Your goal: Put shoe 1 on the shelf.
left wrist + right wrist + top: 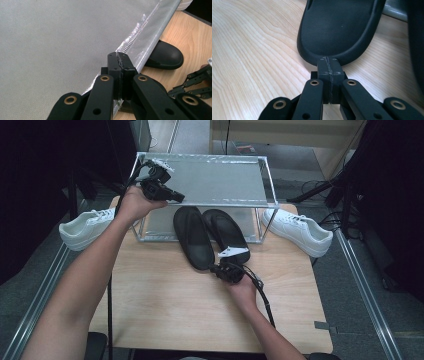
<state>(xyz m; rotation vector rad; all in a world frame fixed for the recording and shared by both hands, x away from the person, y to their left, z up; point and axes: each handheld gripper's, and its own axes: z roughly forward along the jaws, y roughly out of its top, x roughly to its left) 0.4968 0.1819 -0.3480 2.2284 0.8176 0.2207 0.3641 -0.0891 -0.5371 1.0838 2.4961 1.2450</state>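
Clenched at the near heel of the black slippers, my right gripper hides whether it pinches the rim. Far left, my left gripper grips the shoe rack's fabric shelf; the slippers' toes vanish beneath it.

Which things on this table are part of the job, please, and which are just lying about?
In use:
- zip cover of the shoe rack, pinched by the left tool
- black slippers, with the right tool at one heel

Lying about:
- white trainers either side
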